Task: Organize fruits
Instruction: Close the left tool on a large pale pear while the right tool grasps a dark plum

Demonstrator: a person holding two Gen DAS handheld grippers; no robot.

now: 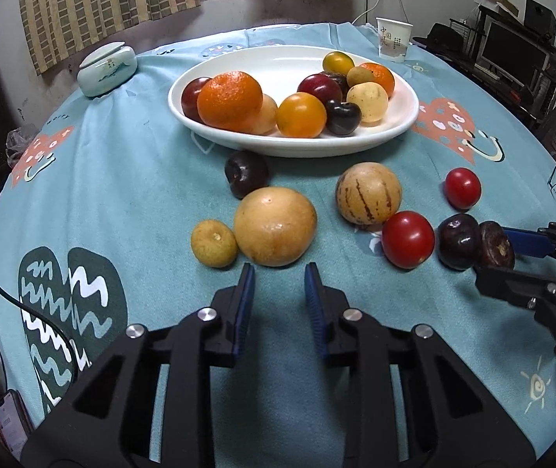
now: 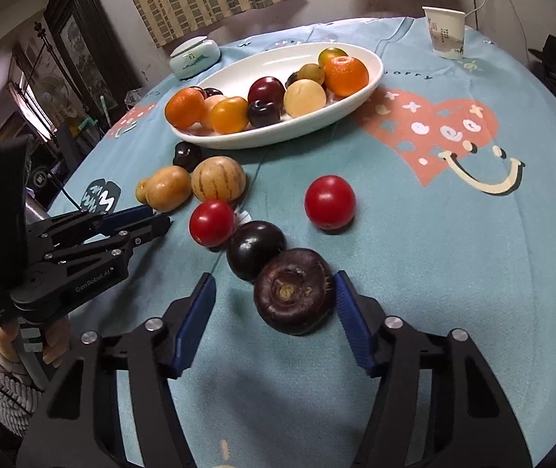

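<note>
The right gripper (image 2: 274, 300) is standing partly open around a dark water chestnut (image 2: 294, 291); its right pad is touching the skin while the left pad is standing clear, so nothing is gripped. A dark plum (image 2: 255, 249) is lying just ahead, touching the chestnut. The left gripper (image 1: 279, 282) is hovering with jaws narrowed and empty, a tan round fruit (image 1: 275, 226) sitting just beyond its tips. Farther ahead, the white oval plate (image 1: 239, 138) is holding oranges and plums.

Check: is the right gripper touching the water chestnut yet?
Touching. Right wrist view: one pad meets the water chestnut; the other stands clear.
</note>
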